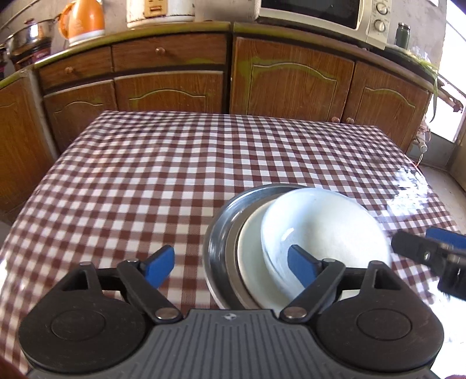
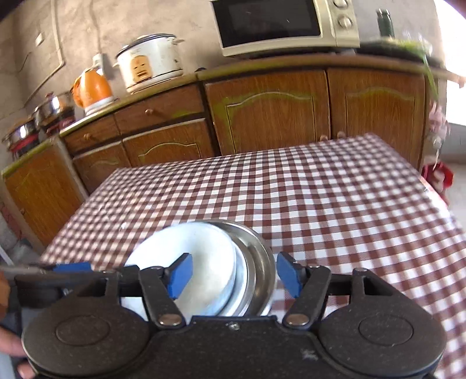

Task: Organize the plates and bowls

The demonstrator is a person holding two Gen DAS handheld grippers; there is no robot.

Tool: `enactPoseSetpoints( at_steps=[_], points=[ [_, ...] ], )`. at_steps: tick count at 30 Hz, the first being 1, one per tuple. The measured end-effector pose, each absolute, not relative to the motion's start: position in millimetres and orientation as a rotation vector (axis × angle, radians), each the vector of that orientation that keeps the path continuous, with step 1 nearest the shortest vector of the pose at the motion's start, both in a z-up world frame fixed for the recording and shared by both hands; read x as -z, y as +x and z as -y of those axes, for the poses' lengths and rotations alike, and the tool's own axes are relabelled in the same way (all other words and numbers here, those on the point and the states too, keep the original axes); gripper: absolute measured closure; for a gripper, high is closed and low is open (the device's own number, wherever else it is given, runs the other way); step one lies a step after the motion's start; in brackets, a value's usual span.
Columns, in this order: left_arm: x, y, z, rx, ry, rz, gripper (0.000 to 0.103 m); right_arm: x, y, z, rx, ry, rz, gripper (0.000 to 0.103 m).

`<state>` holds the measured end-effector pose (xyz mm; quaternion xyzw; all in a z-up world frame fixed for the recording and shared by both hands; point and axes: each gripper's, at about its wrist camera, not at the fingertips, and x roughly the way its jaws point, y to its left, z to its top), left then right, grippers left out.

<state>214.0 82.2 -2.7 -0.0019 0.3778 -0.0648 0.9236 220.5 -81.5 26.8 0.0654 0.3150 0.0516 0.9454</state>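
Note:
A stack stands on the checked table (image 1: 145,175) near its front right: a steel plate (image 1: 222,233) at the bottom, a white plate (image 1: 250,245) on it, and a white bowl (image 1: 326,227) on top. My left gripper (image 1: 230,259) hovers open just before the stack's left side, its right finger in front of the bowl, its pads touching nothing. In the right wrist view my right gripper (image 2: 234,272) is open over the stack's right side, with the bowl (image 2: 204,247) and steel plate (image 2: 262,256) rims seen between its fingers, untouched. Each gripper shows at the edge of the other's view.
Wooden cabinets (image 1: 291,84) run behind the table. On their counter stand a microwave (image 2: 279,26), a rice cooker (image 2: 148,64), an orange kettle (image 2: 93,87) and steel pots (image 2: 52,108). The checked cloth stretches bare beyond the stack.

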Motion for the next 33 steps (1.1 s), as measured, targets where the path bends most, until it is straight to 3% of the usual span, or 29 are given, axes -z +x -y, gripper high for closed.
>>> enactPoseSetpoints(
  at_steps=[6,15,33],
  points=[
    [-14,162,-79,0.105,-0.01,-0.775,0.0,-35,177,73,-0.131,0.056,-0.677,0.024],
    [-24,102,-70,0.086,0.021,-0.792,0.0,-36,117,76,-0.132,0.037,-0.714,0.024],
    [-37,62,-66,0.089,0.042,-0.765,0.0,-39,71,78,-0.146,0.016,-0.744,0.023]
  ],
)
